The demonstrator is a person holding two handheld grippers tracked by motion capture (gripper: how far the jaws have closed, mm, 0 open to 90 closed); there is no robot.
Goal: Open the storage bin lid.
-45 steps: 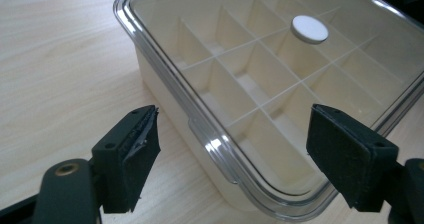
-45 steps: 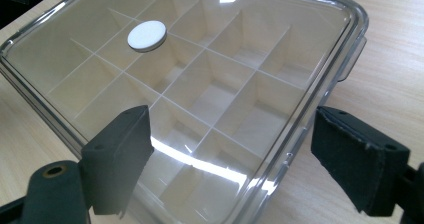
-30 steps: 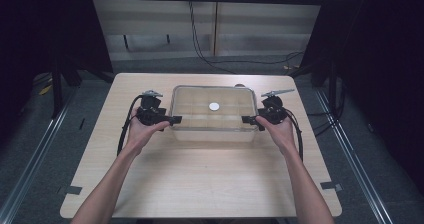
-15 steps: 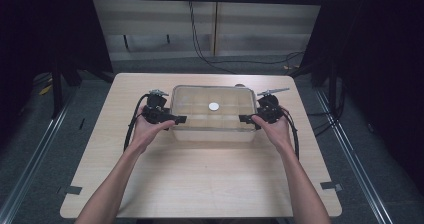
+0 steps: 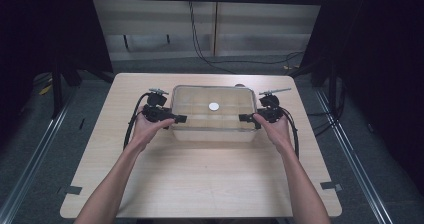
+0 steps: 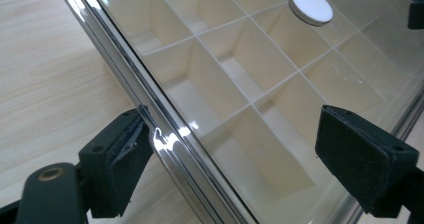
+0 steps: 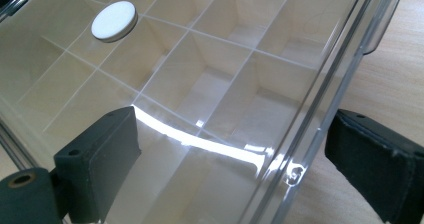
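Clear box (image 5: pixel 212 115) mid-table | left claw (image 5: pixel 181 119), right claw (image 5: pixel 243 117) straddle end rims, agape

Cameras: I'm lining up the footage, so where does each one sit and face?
High view: above the table, looking forward and down; forearms, left gripper, right gripper.
Left gripper view: along its open jaws, straddling the clear box edge.
Right gripper view: the same at the opposite end.
All share the white disc.

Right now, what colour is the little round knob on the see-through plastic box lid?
White. The little round knob sits on the clear plastic box lid; the right gripper view shows it best.
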